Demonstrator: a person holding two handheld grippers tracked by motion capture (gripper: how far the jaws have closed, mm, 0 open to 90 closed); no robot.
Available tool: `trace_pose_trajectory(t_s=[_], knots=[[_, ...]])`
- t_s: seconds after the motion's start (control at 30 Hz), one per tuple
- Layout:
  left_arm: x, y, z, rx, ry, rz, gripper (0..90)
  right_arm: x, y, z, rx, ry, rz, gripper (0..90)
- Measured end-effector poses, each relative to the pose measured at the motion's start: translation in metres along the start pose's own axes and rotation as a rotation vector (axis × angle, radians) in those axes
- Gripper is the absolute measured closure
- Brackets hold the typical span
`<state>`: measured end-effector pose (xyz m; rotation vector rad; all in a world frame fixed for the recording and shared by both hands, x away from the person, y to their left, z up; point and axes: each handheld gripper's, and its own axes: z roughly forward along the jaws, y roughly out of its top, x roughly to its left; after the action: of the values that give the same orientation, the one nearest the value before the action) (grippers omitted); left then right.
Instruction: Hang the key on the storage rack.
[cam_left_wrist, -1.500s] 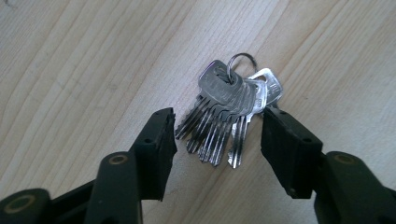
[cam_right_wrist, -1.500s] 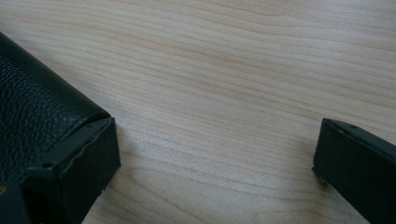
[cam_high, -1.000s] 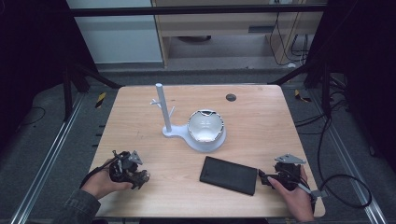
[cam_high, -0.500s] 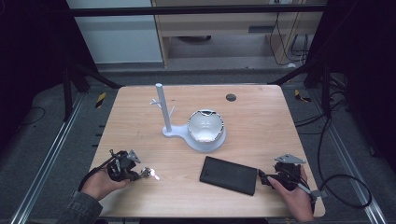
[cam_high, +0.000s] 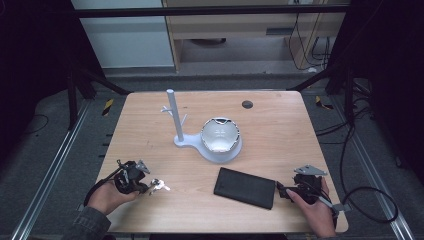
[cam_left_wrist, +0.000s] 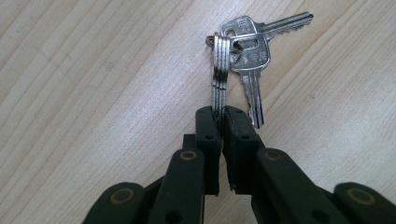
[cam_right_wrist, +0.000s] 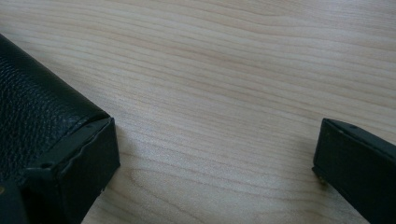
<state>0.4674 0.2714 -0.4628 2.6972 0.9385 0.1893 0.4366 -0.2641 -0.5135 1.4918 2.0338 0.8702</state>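
Stand: my pole stand (cam_high: 176, 120) sits on the tabletop (cam_high: 280, 130) at mid-frame, left of centre.
Bowl: the bowl (cam_high: 220, 135) lies just right of the pole, on the stand's base.
Case: the flat case (cam_high: 245, 187) lies lower right of centre, below the bowl.
Keys: the keys (cam_high: 159, 186) lie lower left, at my left claw (cam_high: 148, 188).
Right claw: my right claw (cam_high: 280, 191) sits at the case's right end.
Disc: a small disc (cam_high: 247, 104) lies above the bowl.

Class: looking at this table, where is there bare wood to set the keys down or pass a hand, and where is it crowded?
Free patches: the near middle between the keys and the black case; the far right around the dark disc; the left edge beside the white stand. Crowded: the centre, where stand and bowl share one base, and the near right by the right gripper.
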Motion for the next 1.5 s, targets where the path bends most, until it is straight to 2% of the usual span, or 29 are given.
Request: trace_pose_trajectory(t_s=[0.13,0.23,0.6,0.7,0.77,0.8,0.83,0.97,1.0,1.17,1.23,1.27,1.3,1.37,1.5], knots=[[0.0,0.0,0.0,0.002,0.005,0.001,84.5,0.0,0.0,0.0,0.001,0.002,0.004,0.5],[-0.004,0.001,0.003,0.017,0.029,0.01,84.6,0.0,0.0,0.0,0.001,0.002,0.004,0.5],[-0.004,0.001,0.003,0.008,0.02,0.0,84.8,0.001,0.0,0.0,0.002,0.002,0.003,0.5],[-0.002,0.0,-0.003,-0.008,0.012,-0.009,84.9,0.001,0.0,0.0,0.002,0.002,0.003,0.5],[-0.002,0.002,-0.009,-0.014,0.012,-0.007,84.9,0.001,0.0,0.0,0.002,0.003,0.003,0.5],[-0.002,0.006,-0.019,-0.021,0.024,0.0,84.9,0.001,0.0,0.0,0.002,0.003,0.003,0.5],[-0.002,0.006,-0.019,-0.021,0.024,0.0,84.9,0.001,0.0,0.0,0.002,0.003,0.003,0.5],[0.001,0.02,-0.046,-0.033,0.045,0.016,84.9,0.001,0.0,0.0,0.0,0.002,-0.001,0.5],[0.001,0.02,-0.046,-0.033,0.045,0.016,84.9,0.001,0.0,0.0,0.0,0.002,-0.001,0.5],[0.005,0.047,-0.076,-0.015,0.068,0.046,84.9,0.001,0.0,0.0,0.0,0.002,-0.001,0.5],[0.006,0.051,-0.08,-0.016,0.073,0.047,84.9,0.001,0.0,0.0,0.0,0.002,-0.001,0.5],[0.008,0.061,-0.089,-0.011,0.071,0.051,84.8,0.001,0.0,0.0,0.0,0.004,0.001,0.5],[0.008,0.061,-0.089,-0.011,0.071,0.051,84.8,0.001,0.0,0.0,0.0,0.002,-0.001,0.5],[0.009,0.073,-0.098,-0.007,0.084,0.062,84.8,0.001,0.0,0.0,0.0,0.003,-0.001,0.5],[0.011,0.083,-0.107,-0.004,0.09,0.071,84.8,0.001,0.0,0.0,0.0,0.003,-0.002,0.5]])
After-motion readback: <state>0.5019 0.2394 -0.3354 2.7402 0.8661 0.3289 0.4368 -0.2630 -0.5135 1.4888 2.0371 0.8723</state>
